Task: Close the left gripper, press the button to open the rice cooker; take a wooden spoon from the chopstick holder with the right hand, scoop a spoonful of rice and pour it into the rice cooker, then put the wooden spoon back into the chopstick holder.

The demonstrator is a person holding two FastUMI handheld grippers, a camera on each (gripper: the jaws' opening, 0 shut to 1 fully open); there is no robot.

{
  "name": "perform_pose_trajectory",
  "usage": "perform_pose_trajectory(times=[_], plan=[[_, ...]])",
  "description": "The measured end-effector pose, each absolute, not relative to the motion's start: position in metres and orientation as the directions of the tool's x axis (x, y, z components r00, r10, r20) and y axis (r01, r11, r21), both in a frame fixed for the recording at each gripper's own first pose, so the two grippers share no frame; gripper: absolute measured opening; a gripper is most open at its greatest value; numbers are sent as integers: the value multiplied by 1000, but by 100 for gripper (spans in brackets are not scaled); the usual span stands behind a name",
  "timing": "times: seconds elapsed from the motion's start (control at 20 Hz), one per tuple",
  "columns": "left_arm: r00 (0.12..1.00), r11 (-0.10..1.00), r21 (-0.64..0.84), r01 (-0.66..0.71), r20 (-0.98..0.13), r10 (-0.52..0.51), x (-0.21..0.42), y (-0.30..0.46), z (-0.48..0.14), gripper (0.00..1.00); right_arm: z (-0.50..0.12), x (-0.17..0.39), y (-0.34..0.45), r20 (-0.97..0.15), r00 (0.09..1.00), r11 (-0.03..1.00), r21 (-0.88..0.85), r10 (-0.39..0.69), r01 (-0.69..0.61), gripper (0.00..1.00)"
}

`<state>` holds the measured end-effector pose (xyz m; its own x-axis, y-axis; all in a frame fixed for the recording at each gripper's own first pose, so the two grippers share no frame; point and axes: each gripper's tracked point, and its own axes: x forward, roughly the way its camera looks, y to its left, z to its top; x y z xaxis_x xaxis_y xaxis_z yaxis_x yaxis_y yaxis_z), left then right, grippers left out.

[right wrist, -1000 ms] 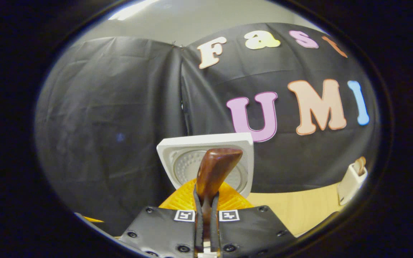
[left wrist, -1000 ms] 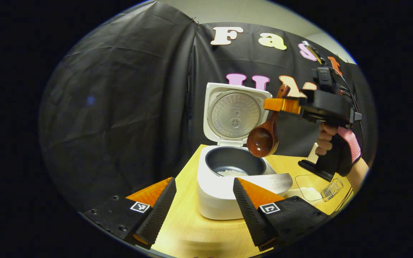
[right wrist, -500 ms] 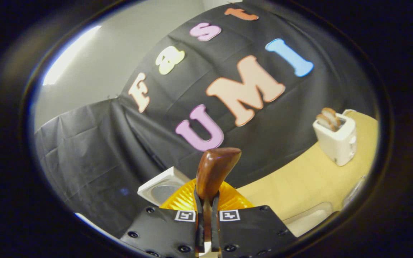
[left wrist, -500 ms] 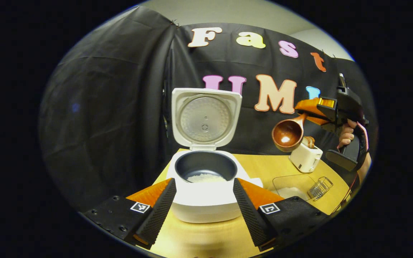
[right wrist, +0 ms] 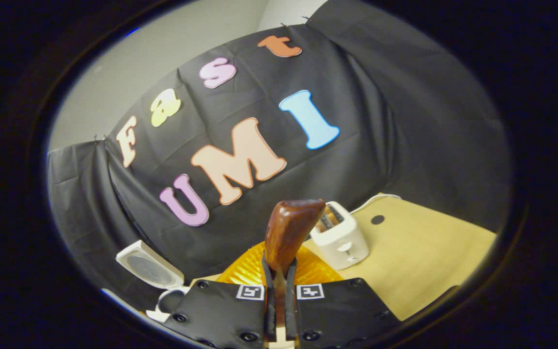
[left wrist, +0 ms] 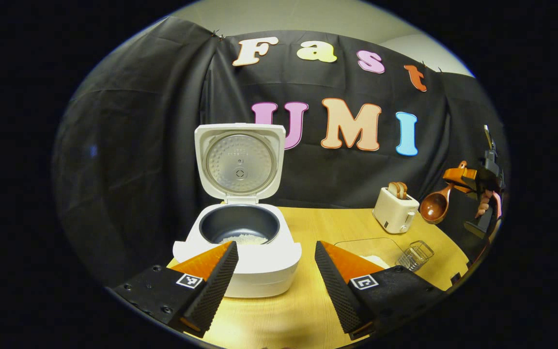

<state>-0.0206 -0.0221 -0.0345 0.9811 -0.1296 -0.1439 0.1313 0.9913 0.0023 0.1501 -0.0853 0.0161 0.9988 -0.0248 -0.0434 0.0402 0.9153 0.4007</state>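
Now the right hand-held gripper [left wrist: 458, 175], pressed together on the dark brown wooden spoon [left wrist: 435, 207], hangs above the counter's [left wrist: 342, 225] right edge. The clear wire chopstick holder [left wrist: 415, 255] lies below and to its left, so the spoon's long axis must tip upright. The left hand-held gripper [left wrist: 275, 259] is spread, facing the open white rice cooker [left wrist: 240, 228].

Glossy wooden spoon [left wrist: 435, 206], matt cloth

a staged kitchen booth: black cloth wall [left wrist: 138, 145], wooden table [left wrist: 337, 223], toaster [left wrist: 395, 209].
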Motion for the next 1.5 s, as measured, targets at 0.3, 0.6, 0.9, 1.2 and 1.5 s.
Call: perform_pose_trajectory(times=[0.3,0.6,0.9,1.2,1.5], plan=[[986,995,20,96,-135,-93,-25,-34,-28,94,-24,149,-131,-85,994,953,286,-76,97,8],[990,998,-1,63,-127,-63,-28,-40,-23,94,-68,160,-121,-126,991,983,169,-53,74,9],[990,999,-8,48,-136,-49,-35,-48,-25,94,-95,167,-100,-149,989,998,55,-22,30,9],[991,999,-8,32,-130,-32,-40,-54,-23,94,-126,172,-87,-171,985,999,-36,-11,5,11],[993,999,-36,24,-113,-28,-37,-57,-19,94,-160,168,-81,-242,970,1000,16,-3,7,13]])
